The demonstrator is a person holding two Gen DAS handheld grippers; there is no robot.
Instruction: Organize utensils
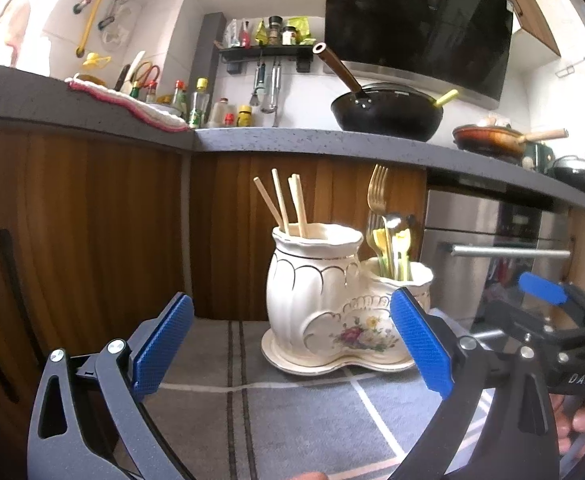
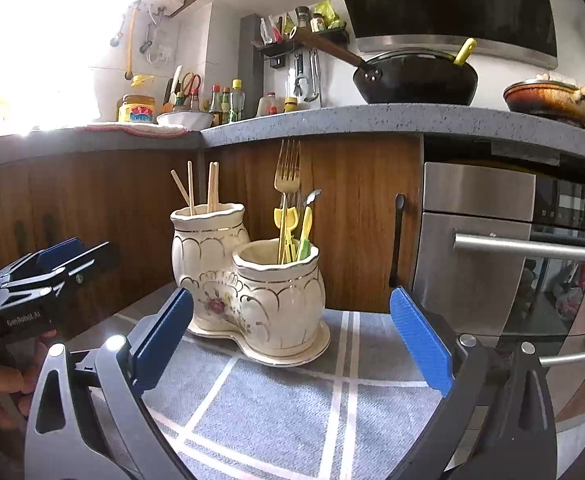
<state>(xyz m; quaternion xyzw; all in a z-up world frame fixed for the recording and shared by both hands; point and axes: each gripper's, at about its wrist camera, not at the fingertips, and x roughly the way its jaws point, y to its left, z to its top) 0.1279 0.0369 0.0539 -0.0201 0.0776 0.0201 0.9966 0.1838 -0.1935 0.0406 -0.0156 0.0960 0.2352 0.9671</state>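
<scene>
Both grippers — left (image 1: 292,340), right (image 2: 292,336) — gape empty before the ceramic utensil holder (image 1: 312,292)

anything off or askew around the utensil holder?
Nothing stands out. The ceramic holder sits upright on its saucer on the grey cloth. Chopsticks stand in the taller pot, forks and spoons in the shorter. Both grippers, left and right, are open and empty.

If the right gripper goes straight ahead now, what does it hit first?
Most likely the shorter pot of the ceramic holder, which sits between the open right gripper's fingers, slightly left of center. Only cloth lies before it; depth is unclear.
</scene>
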